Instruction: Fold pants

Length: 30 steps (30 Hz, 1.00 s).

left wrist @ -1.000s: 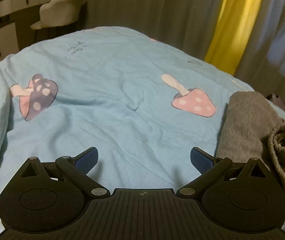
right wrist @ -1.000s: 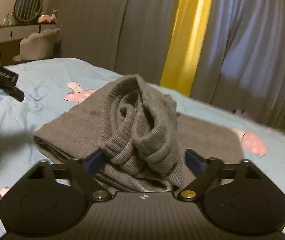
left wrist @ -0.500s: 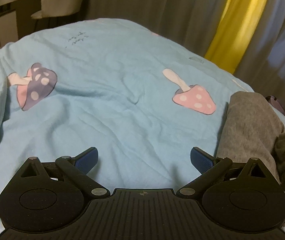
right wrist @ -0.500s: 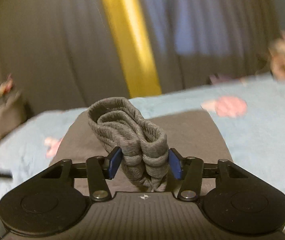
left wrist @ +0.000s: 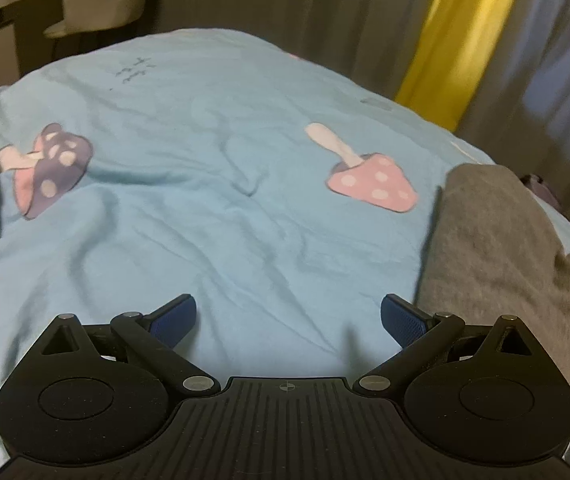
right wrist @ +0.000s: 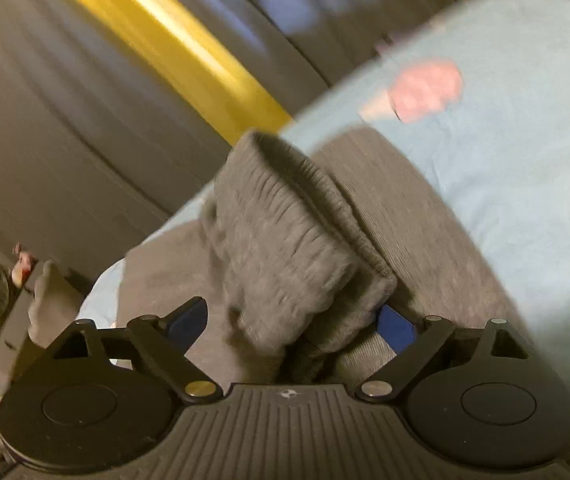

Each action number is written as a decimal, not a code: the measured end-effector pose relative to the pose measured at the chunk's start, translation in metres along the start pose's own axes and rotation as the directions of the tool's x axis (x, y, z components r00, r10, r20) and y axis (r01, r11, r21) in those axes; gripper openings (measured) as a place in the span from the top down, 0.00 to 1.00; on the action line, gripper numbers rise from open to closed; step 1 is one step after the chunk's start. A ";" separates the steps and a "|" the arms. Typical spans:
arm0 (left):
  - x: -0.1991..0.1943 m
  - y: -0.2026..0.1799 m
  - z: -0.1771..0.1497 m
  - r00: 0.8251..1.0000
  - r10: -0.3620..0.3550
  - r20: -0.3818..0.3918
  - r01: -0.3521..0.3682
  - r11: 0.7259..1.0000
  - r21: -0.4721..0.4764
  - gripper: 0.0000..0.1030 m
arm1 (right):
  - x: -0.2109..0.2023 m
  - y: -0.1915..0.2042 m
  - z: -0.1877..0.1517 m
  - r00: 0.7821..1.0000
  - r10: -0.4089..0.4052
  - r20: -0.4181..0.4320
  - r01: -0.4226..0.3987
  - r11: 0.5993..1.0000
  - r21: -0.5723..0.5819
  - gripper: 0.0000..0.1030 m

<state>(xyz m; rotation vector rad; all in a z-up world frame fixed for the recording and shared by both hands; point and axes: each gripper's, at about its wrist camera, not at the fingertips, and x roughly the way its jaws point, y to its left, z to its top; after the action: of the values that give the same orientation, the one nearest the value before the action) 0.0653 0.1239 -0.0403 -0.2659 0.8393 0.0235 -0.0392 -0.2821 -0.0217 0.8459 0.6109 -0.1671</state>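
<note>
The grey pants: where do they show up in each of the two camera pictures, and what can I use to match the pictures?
Left wrist view: the grey pants lie at the right edge on the blue bedsheet, beside the open left tool.
Right wrist view: the pants fill the centre, their ribbed end between the right tool's fingers.
Shared landmark: the yellow curtain.

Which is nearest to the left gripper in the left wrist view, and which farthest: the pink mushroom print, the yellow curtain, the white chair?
From the left gripper:
1. Pink mushroom print, ahead, slightly right, on the blue bedspread.
2. Yellow curtain, beyond the bed, right.
3. White chair, far left corner.
</note>
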 end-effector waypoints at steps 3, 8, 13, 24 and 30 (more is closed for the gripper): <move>0.002 -0.005 -0.001 1.000 0.009 -0.013 -0.009 0.999 0.033 0.01 | -0.003 -0.013 0.002 1.000 0.012 -0.005 -0.012 0.997 0.081 0.42; 0.005 -0.009 -0.002 1.000 0.009 -0.030 -0.007 0.998 0.055 0.01 | -0.011 -0.030 0.007 0.997 0.082 -0.001 -0.080 0.972 0.220 0.36; 0.003 -0.012 -0.003 1.000 -0.002 -0.030 0.004 0.997 0.072 0.01 | -0.006 -0.036 0.007 0.996 0.083 -0.044 -0.068 0.962 0.263 0.30; -0.002 -0.037 -0.013 1.000 -0.012 -0.009 0.013 0.976 0.216 0.01 | 0.000 -0.025 0.012 0.994 0.108 -0.028 -0.098 0.967 0.236 0.49; -0.003 -0.043 -0.016 0.998 -0.055 -0.017 0.058 0.969 0.241 0.01 | 0.014 -0.025 0.015 0.990 0.132 -0.043 -0.116 0.956 0.270 0.24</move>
<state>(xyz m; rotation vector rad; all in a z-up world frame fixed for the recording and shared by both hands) 0.0569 0.0791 -0.0393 -0.0601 0.8354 -0.1329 -0.0302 -0.3084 -0.0385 1.1516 0.5979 -0.1107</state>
